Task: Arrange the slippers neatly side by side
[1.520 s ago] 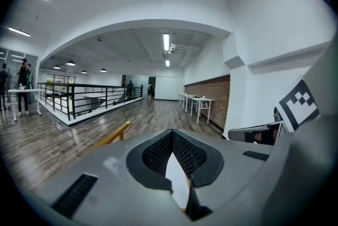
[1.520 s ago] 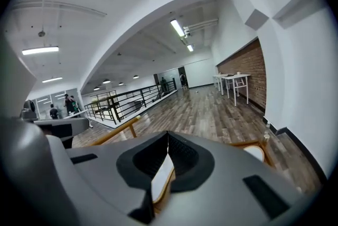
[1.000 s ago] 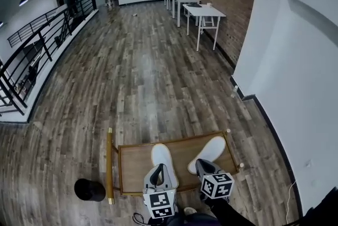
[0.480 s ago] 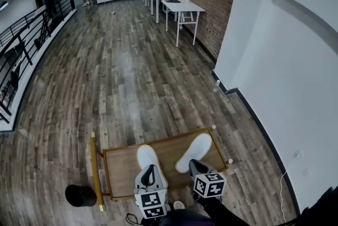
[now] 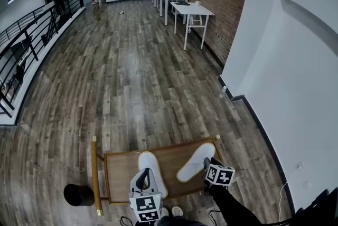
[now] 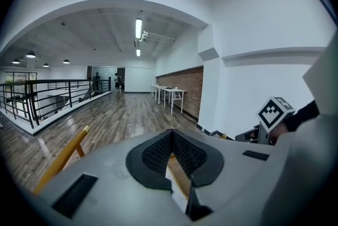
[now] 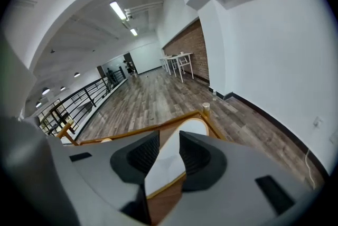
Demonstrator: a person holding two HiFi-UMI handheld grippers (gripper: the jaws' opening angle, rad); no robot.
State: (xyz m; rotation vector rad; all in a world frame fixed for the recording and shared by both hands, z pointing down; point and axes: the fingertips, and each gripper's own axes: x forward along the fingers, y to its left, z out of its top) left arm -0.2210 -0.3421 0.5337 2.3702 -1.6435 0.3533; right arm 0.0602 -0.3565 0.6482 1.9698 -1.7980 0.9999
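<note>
Your right gripper (image 7: pixel 168 141) has just been opening; its fingers (image 7: pixel 194 152) stand apart, the right slipper (image 5: pixel 194 162) showing in the gap but not pinched. It lies slanted on the tabletop (image 5: pixel 120 176), toe toward the far right corner, splayed away from the left slipper (image 5: pixel 150 168). Take its heel lightly and swing the toe parallel. Your left gripper (image 6: pixel 170 138) hovers by the left slipper's heel, fingers pressed together, apparently empty.

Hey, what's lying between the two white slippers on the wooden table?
Nothing. In the head view only bare wood of the table shows between the left slipper and the right slipper.
</note>
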